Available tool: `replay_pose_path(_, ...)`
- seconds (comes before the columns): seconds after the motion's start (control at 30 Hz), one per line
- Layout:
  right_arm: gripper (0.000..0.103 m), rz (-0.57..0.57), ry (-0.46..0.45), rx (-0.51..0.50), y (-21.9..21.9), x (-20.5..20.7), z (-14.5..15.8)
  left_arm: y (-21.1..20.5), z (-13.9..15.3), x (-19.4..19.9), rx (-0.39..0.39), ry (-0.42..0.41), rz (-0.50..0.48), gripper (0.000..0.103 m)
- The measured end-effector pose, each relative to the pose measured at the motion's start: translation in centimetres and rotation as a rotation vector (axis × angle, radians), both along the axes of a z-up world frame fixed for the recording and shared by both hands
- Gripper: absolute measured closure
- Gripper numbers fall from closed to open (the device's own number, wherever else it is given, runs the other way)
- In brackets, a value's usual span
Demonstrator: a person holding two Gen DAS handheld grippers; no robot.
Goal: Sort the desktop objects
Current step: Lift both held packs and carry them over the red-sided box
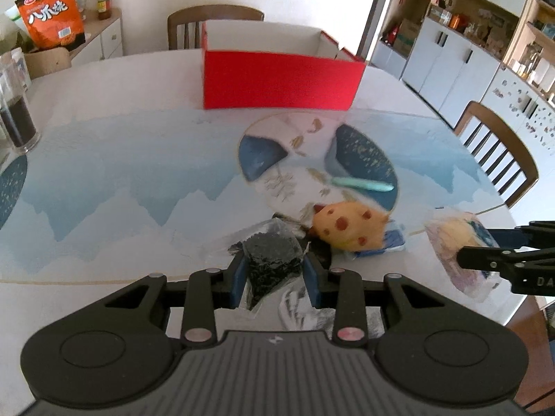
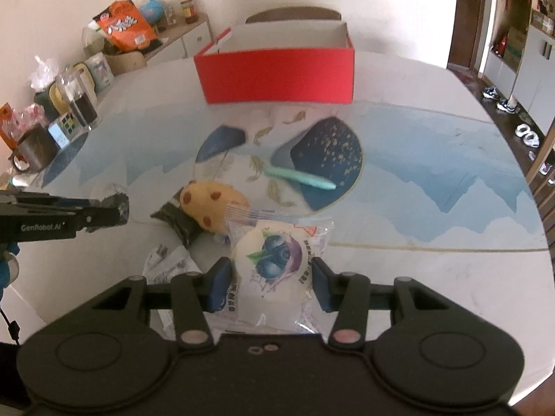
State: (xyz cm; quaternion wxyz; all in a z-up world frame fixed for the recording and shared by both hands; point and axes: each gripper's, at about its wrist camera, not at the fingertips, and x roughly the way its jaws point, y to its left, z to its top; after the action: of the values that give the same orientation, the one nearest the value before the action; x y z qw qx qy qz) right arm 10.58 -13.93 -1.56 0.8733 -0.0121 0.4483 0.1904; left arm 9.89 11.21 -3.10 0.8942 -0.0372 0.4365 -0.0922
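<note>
Left gripper (image 1: 274, 270): its blue pads are closed narrowly on a clear packet of dark granules (image 1: 272, 260), which sits pinched between the fingers. Right gripper (image 2: 270, 286): its fingers stand moderately apart, clamped on either side of a wrapped blueberry pastry (image 2: 274, 263), which fills the gap between the pads. Just beyond the fingertips of both grippers, on the table (image 1: 121, 173), lies a yellow plush toy with red spots (image 1: 350, 227); it rests partly on another dark packet (image 2: 177, 220). Farther ahead of the fingers, a mint-green pen (image 1: 362, 183) lies on the printed mat. Well beyond it, at the far side of the table, stands an open red box (image 1: 281, 79).
</note>
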Motion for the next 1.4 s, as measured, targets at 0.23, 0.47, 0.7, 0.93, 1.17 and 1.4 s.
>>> replay_pose_path(0.23, 0.054, -0.014, -0.057, 0.023, -0.5, 0.8, 2.7, -1.0, 2.9, 0.8, -0.012, -0.035, -0.029, 0.07)
replay_pose_path(0.47, 0.054, -0.026, -0.097, 0.037, -0.8, 2.6, 4.9, -1.6, 5.3, 3.1, -0.005, -0.088, -0.056, 0.07)
replay_pose_path(0.7, 0.055, -0.041, -0.142, 0.035, -1.0, 5.0, 7.2, -1.7, 6.9, 6.0, 0.0, -0.122, -0.094, 0.07)
replay_pose_path(0.93, 0.055, -0.032, -0.163, 0.033, -0.2, 7.8, 9.0, -1.5, 8.7, 9.0, -0.002, -0.151, -0.123, 0.07)
replay_pose_path(1.17, 0.055, -0.036, -0.187, 0.05, 0.1, 11.1, 11.2, -1.1, 10.7, 12.9, -0.004, -0.182, -0.148, 0.07)
replay_pose_path(1.4, 0.054, -0.023, -0.212, 0.053, 0.7, 14.3, 13.0, -1.0, 12.4, 16.6, 0.027, -0.228, -0.18, 0.07)
